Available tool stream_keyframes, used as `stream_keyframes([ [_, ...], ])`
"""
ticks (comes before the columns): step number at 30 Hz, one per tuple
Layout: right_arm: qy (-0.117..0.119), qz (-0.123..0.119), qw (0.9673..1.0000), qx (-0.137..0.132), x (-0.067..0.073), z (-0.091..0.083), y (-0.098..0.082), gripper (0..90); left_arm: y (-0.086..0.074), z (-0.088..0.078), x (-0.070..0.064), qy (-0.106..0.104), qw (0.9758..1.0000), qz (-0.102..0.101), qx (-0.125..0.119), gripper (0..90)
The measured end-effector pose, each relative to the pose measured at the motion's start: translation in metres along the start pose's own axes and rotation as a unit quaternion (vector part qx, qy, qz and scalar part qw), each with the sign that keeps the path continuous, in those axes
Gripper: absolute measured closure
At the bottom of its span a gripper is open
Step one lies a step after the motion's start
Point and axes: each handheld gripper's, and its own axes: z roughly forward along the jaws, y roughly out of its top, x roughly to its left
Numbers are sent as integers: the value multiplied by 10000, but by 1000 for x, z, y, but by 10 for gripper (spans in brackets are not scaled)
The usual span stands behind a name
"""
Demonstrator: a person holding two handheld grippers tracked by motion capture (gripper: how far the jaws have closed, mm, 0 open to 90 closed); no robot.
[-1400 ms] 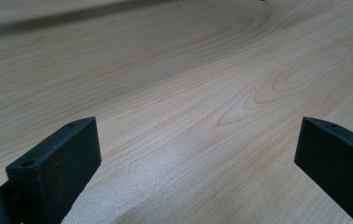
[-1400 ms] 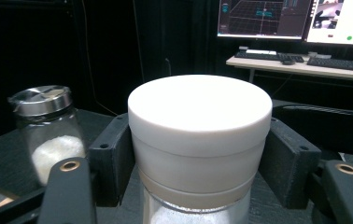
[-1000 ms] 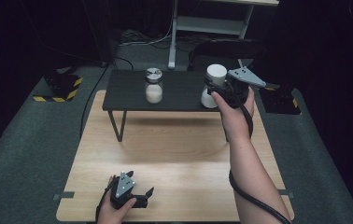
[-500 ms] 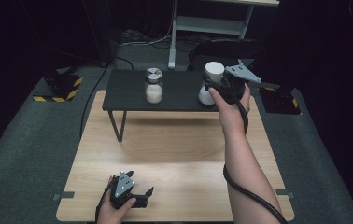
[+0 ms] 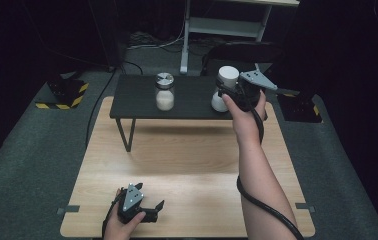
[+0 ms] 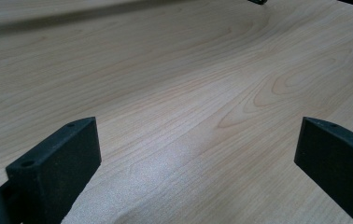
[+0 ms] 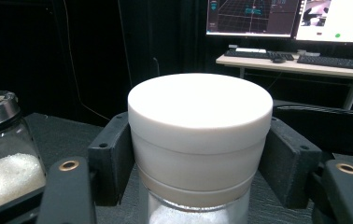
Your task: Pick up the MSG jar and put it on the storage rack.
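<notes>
My right gripper (image 7: pixel 198 154) is closed on the white lid (image 7: pixel 200 126) of a jar (image 5: pixel 225 90); both pads press on the sides of the lid, and glass with white grains shows under it. This jar stands on the black shelf (image 5: pixel 137 97), near its right end. A second jar (image 5: pixel 164 92) with a metal lid stands near the middle of the shelf, well apart from the first one.

Compared with one second ago, the right hand has moved only a little toward the jar and the jaws have not changed, so I think the grip is now settled. The jar looks upright and, as far as I can tell, its base is on the shelf. I judge that the next step is to twist the lid off or to lift the jar; I cannot say which.

My left gripper (image 5: pixel 142 207) rests on the table (image 5: pixel 197 165) near the front edge, left of the middle. Its jaws stand wide open with nothing between them.
</notes>
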Motion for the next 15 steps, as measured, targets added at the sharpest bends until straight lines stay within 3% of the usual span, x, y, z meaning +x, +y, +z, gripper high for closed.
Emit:
stream_keyframes([
  [12,8,-10,10000,28,0,-1,2,335,0,0,0,-12,10000,-2,5,6],
  [15,37,49,10000,60,-3,0,2,291,0,0,1,-18,10000,-13,12,6],
])
